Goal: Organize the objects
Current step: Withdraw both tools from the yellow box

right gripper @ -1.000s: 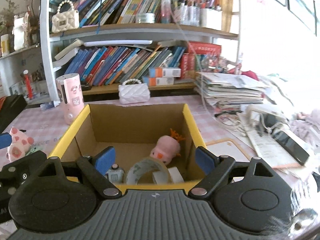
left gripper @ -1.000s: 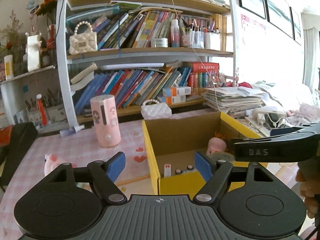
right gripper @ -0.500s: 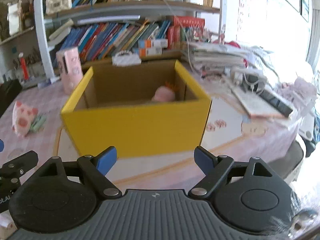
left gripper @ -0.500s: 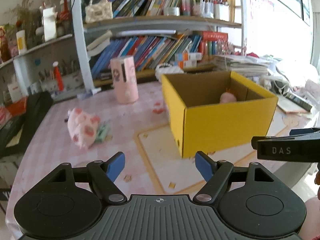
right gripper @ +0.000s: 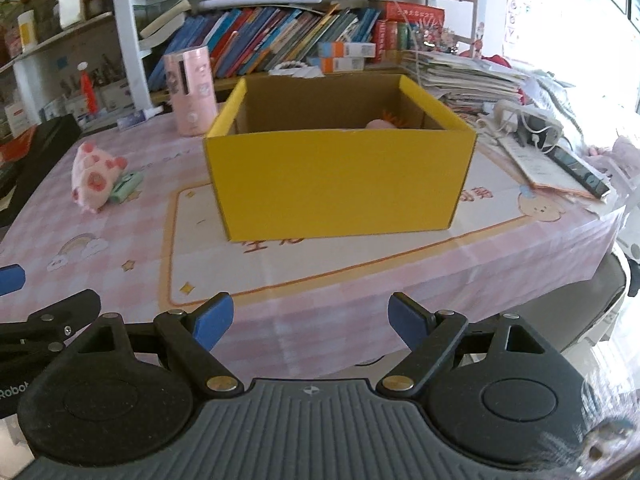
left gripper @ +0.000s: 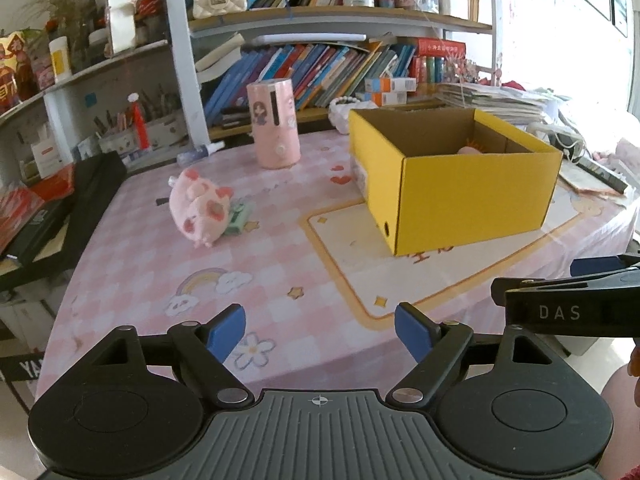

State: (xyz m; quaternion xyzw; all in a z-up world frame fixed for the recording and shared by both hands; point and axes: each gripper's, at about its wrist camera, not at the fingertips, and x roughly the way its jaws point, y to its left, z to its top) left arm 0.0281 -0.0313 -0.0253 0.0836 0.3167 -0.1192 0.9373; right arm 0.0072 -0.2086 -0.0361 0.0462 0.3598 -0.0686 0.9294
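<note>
One yellow box (right gripper: pixel 340 184), open-topped, upright.

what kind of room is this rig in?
Most likely a home study or a child's room. Crowded bookshelves stand behind a table with a pink cartoon-print tablecloth, a pink plush pig lies on it, and a yellow cardboard box holds another toy.

Both tools pulled back and away from the yellow box (right gripper: pixel 340 184) over the last second. Right tool (right gripper: pixel 310 320) went from hovering over the box opening to off the desk's (right gripper: pixel 280 280) near edge; tape rolls inside no longer visible, only the pink plush top (right gripper: pixel 380 123). Left tool (left gripper: pixel 320 330) retreated too; pig plush (left gripper: pixel 198 206) now in full view.
</note>
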